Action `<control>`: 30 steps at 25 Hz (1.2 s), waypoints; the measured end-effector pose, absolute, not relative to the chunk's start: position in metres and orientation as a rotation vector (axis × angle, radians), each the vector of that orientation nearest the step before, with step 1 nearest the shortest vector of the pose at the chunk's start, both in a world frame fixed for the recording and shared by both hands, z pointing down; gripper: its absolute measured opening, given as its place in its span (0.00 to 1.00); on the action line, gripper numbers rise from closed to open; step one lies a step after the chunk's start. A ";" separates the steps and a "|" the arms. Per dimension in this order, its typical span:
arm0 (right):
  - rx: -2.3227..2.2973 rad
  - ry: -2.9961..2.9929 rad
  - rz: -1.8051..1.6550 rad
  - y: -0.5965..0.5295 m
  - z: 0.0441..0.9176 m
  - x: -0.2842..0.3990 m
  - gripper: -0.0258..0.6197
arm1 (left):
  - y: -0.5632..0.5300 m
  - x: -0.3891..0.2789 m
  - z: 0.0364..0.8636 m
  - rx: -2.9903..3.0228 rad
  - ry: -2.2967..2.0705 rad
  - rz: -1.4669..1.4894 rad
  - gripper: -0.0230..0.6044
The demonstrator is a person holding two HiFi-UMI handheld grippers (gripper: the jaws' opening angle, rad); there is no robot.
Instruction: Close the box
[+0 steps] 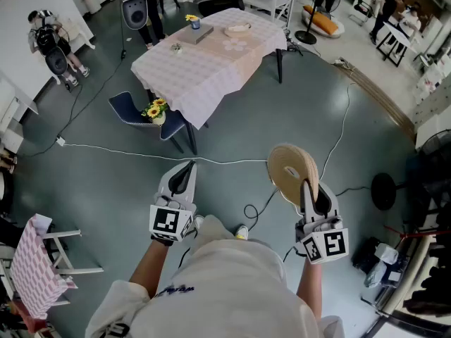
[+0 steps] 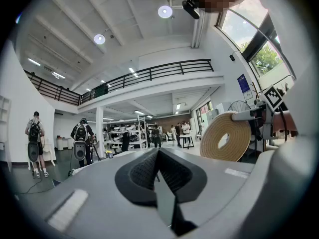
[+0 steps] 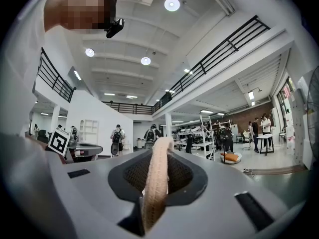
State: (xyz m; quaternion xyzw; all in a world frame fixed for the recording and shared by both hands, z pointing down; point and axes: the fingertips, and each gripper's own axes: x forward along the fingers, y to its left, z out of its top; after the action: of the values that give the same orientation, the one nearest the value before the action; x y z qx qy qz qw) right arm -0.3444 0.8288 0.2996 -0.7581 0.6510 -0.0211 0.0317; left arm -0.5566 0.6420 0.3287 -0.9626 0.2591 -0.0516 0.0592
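Observation:
I stand on a grey floor, some way from a table under a pink checked cloth. A round woven box lies open on its far side. My right gripper is shut on the rim of a round beige woven lid, held upright on edge. In the right gripper view the lid's edge runs up between the jaws. The left gripper view shows the lid off to the right. My left gripper is held level beside it, shut with nothing in it.
On the table lie a grey flat thing and a blue cup with a yellow flower. A blue chair with sunflowers stands at the table's near corner. A white cable crosses the floor. A cloth-draped chair stands at left; people with backpacks behind.

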 end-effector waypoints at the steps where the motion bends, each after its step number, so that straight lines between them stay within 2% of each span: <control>1: -2.335 2.011 -0.062 0.828 0.298 -0.342 0.14 | 0.643 -0.555 0.327 -2.914 0.790 -0.151 0.04; 30: -2.413 1.950 -0.037 0.820 0.304 -0.300 0.14 | 0.642 -0.518 0.330 -2.891 0.819 -0.107 0.04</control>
State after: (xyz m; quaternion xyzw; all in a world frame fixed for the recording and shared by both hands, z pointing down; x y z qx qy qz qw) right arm -0.2997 0.8205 0.3039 -0.7776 0.6284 -0.0118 0.0197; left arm -0.5183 0.6425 0.3297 -0.9593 0.2719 -0.0355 0.0675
